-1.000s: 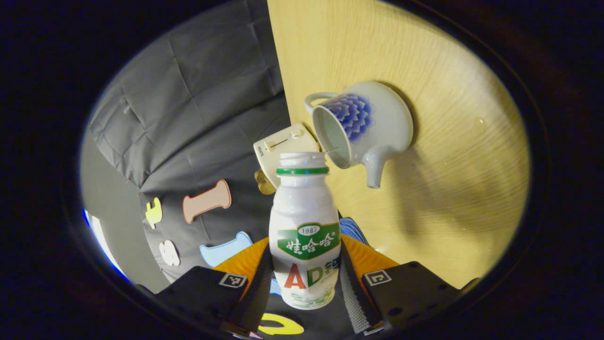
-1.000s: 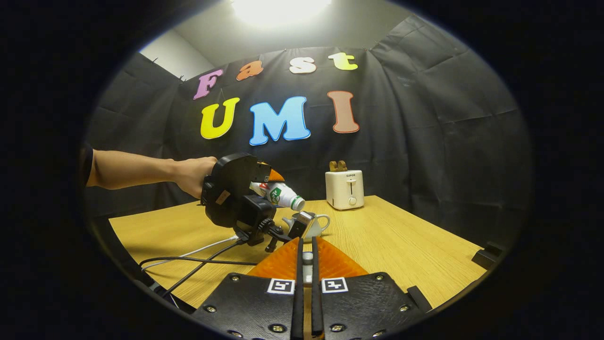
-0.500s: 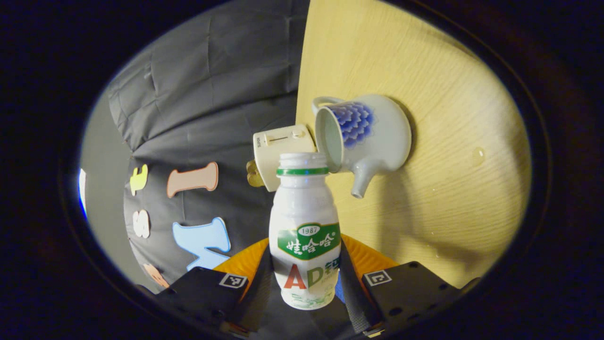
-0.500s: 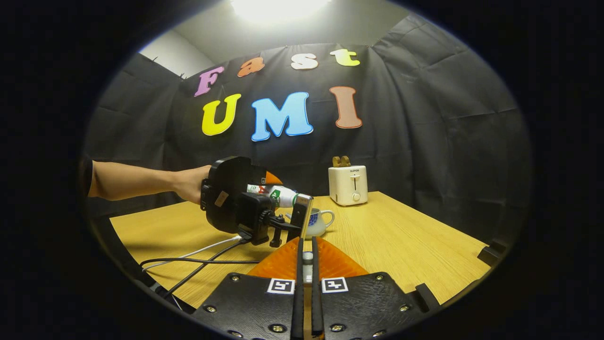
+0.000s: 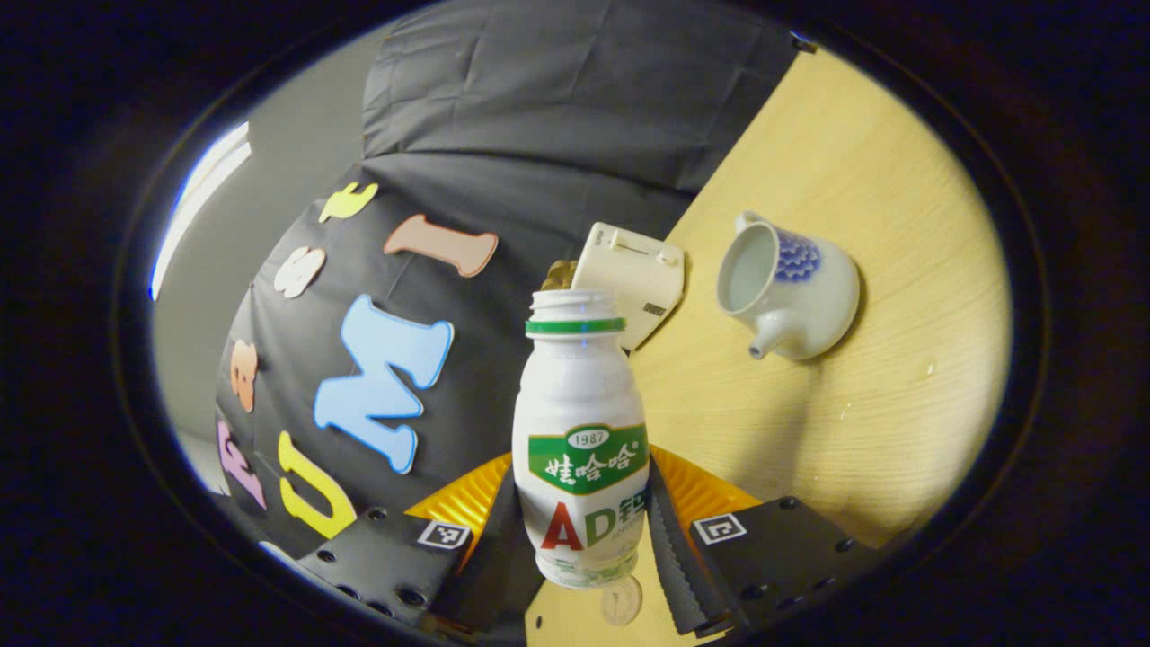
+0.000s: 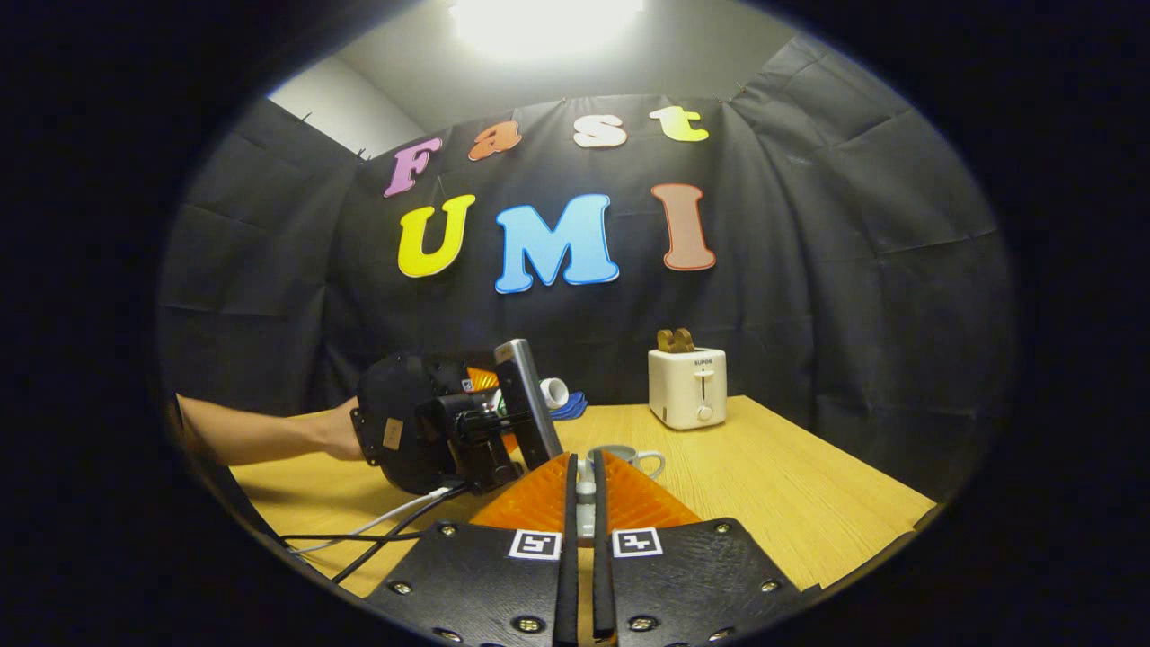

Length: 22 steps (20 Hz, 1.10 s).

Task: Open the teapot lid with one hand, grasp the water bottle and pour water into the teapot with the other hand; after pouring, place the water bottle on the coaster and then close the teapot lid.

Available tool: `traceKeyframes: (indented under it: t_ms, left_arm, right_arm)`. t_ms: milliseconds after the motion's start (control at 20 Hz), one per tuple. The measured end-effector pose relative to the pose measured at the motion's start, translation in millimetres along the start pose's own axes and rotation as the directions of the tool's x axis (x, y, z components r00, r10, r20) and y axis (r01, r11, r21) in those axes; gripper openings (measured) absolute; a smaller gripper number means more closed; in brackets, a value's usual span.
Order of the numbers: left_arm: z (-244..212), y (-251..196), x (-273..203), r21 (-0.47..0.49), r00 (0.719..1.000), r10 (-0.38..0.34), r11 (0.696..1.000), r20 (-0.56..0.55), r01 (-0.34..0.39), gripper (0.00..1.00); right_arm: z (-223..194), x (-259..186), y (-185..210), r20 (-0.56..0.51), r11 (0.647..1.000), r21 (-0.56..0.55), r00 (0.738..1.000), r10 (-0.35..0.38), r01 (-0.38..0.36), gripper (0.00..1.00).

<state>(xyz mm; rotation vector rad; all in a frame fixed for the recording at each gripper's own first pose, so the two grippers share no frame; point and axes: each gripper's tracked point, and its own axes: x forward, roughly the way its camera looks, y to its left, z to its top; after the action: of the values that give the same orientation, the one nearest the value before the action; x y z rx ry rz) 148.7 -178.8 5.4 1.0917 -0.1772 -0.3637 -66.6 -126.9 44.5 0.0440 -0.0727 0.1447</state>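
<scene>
The table (image 6: 764, 485) runs out from the booth's back wall, with a toaster (image 6: 688, 386) standing at its far edge against the cloth.

In the right gripper view, a person's forearm (image 6: 260, 436) reaches in from the left, holding the left gripper (image 6: 503, 404) over the table with a cable (image 6: 359, 530) trailing from it. In the left gripper view, that gripper (image 5: 584, 539) has the bottle (image 5: 582, 440) clamped between its two fingers, which press on the lower body at either side. The bottle points straight out along the fingers, its uncapped mouth and green neck ring toward the toaster. It is held clear of the table, tilted rather than upright.

The teapot (image 5: 789, 292) stands on the table well apart from the bottle's mouth, off to the right of it in the left gripper view. It is lidless, its inside open to view, spout toward the near side. A few droplets (image 5: 928, 368) lie on the wood beside it.

The right gripper (image 6: 584, 490) is closed almost fully, pinching a small pale knob, the lid (image 6: 585, 490), between its fingers; the teapot's handle (image 6: 649, 463) peeks out just beyond the tips. A small round disc (image 5: 621, 600) lies on the table under the bottle's base.
</scene>
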Motion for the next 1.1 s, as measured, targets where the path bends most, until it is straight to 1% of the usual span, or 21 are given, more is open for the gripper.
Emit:
traceKeyframes:
  t_ms: [50, 100, 150, 200, 300, 350, 400, 500, 550, 600, 650, 700, 750, 800, 850, 900, 950, 1050, 1100]
  left_arm:
    - [-12.9, 4.6, -3.7, -0.106, 1.0, 0.007, 0.994, -0.011, -0.008, 0.75]
    - [-20.8, 8.5, -6.3, -0.181, 1.0, 0.013, 0.983, -0.016, -0.016, 0.75]
    - [-28.8, 13.5, -10.6, -0.278, 1.0, 0.018, 0.96, -0.013, -0.021, 0.75]
    - [-39.8, 22.5, -14.9, -0.384, 0.999, 0.028, 0.923, -0.016, -0.032, 0.75]
    - [-49.2, 34.6, -14.8, -0.506, 0.999, 0.039, 0.862, -0.009, -0.038, 0.75]
    - [-56.3, 44.7, -17.3, -0.585, 0.999, 0.045, 0.81, -0.009, -0.042, 0.78]
    - [-59.6, 55.9, -21.9, -0.648, 0.998, 0.07, 0.759, -0.004, -0.056, 0.75]
    - [-68.1, 74.5, -36.3, -0.759, 0.995, 0.095, 0.649, 0.018, -0.049, 0.75]
    - [-77.6, 80.4, -40.7, -0.797, 0.995, 0.095, 0.602, 0.02, -0.042, 0.77]
    - [-88.4, 84.4, -43.2, -0.824, 0.995, 0.095, 0.565, 0.005, -0.05, 0.75]
    - [-102.5, 88.9, -43.0, -0.855, 0.995, 0.098, 0.515, -0.017, -0.066, 0.8]
    - [-112.6, 90.3, -39.1, -0.892, 0.996, 0.088, 0.447, -0.027, -0.064, 0.8]
    - [-116.0, 93.7, -39.2, -0.909, 0.996, 0.09, 0.413, -0.025, -0.06, 0.8]
    - [-118.9, 97.2, -39.7, -0.917, 0.994, 0.102, 0.394, -0.027, -0.065, 0.8]
    - [-124.7, 99.2, -38.8, -0.915, 0.993, 0.111, 0.396, -0.038, -0.079, 0.79]
    - [-132.6, 100.4, -37.3, -0.904, 0.991, 0.122, 0.413, -0.061, -0.106, 0.79]
    - [-135.9, 101.4, -37.2, -0.903, 0.99, 0.124, 0.414, -0.067, -0.113, 0.79]
    - [-139.2, 98.7, -34.2, -0.907, 0.99, 0.121, 0.404, -0.075, -0.118, 0.8]
    - [-141.2, 97.4, -33.0, -0.905, 0.99, 0.118, 0.407, -0.083, -0.124, 0.75]
  right_arm:
    - [7.3, 11.8, -0.5, 0.011, 1.0, -0.007, 1.0, -0.004, 0.005, 0.06]
    - [13.3, 21.2, -0.1, 0.019, 1.0, -0.005, 1.0, -0.007, 0.007, 0.06]
    - [19.4, 33.7, 0.8, 0.022, 1.0, 0.002, 1.0, -0.008, 0.008, 0.06]
    - [22.1, 51.8, 2.1, 0.024, 1.0, 0.01, 1.0, -0.008, 0.008, 0.06]
    - [21.8, 77.4, -2.7, 0.016, 1.0, -0.005, 1.0, -0.026, 0.026, 0.06]
    - [22.0, 92.7, -6.4, 0.012, 0.999, -0.007, 0.999, -0.037, 0.037, 0.06]
    - [19.9, 104.6, -9.1, 0.005, 0.999, -0.007, 0.999, -0.043, 0.043, 0.06]
    - [6.1, 125.6, -15.3, -0.028, 0.998, -0.013, 0.998, -0.059, 0.059, 0.06]
    - [-2.4, 134.5, -16.1, -0.051, 0.998, -0.004, 0.997, -0.059, 0.059, 0.06]
    - [-10.5, 142.4, -16.7, -0.07, 0.998, 0.003, 0.996, -0.06, 0.06, 0.06]
    - [-26.5, 152.4, -20.1, -0.109, 0.998, 0.002, 0.992, -0.067, 0.068, 0.06]
    - [-33.8, 157.2, -22.9, -0.124, 0.997, 0.001, 0.989, -0.074, 0.075, 0.06]
    - [-37.2, 159.8, -26.4, -0.131, 0.996, -0.002, 0.988, -0.086, 0.086, 0.06]
    - [-41.0, 161.8, -29.4, -0.132, 0.996, -0.002, 0.987, -0.093, 0.094, 0.06]
    - [-42.9, 162.8, -31.3, -0.134, 0.995, 0.004, 0.986, -0.097, 0.098, 0.06]
    - [-48.2, 164.2, -32.7, -0.138, 0.995, 0.009, 0.985, -0.1, 0.102, 0.06]
    - [-50.9, 165.1, -33.1, -0.145, 0.995, 0.007, 0.985, -0.099, 0.101, 0.06]
    - [-56.6, 167.0, -31.2, -0.154, 0.996, 0.0, 0.984, -0.092, 0.093, 0.06]
    - [-61.3, 167.9, -30.5, -0.164, 0.996, -0.009, 0.982, -0.093, 0.093, 0.06]
